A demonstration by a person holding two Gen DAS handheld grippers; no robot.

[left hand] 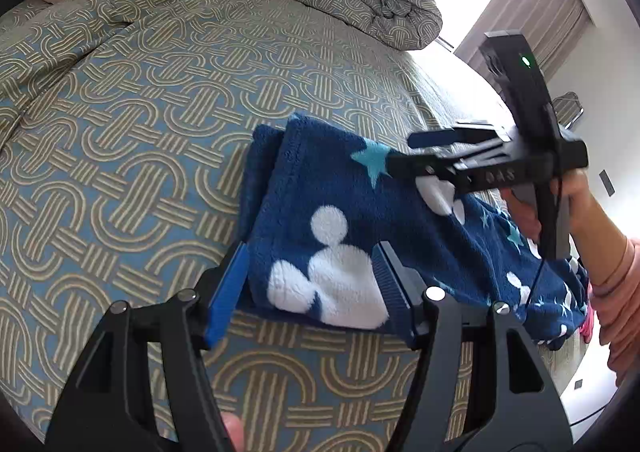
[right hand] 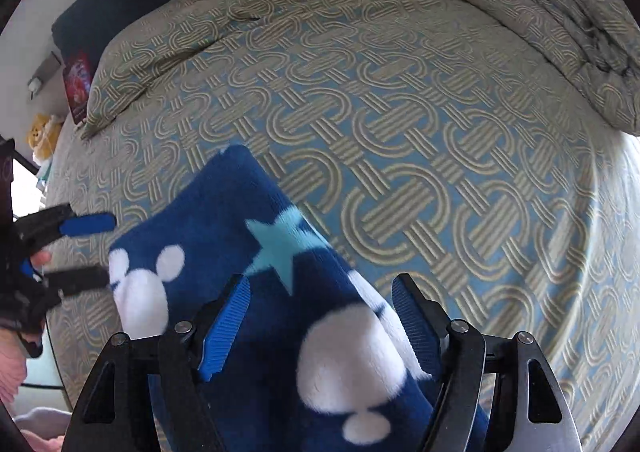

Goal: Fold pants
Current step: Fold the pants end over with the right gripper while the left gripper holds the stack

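Here, both open claws point(left hand: 310, 284) point(right hand: 322, 316) astride folded pants point(left hand: 320, 211), bedspread point(left hand: 120, 131) beyond.

Both wrist views look down close along their tongs, sharing the blue pants point(left hand: 320, 211) and patterned bed point(right hand: 440, 131)

The left gripper point(left hand: 310, 284) has its jaws spread wide, held low and near. The right gripper point(left hand: 404, 153) (gripped by a hand point(left hand: 560, 203) in a pink sleeve) reaches in from the right, jaws parted.
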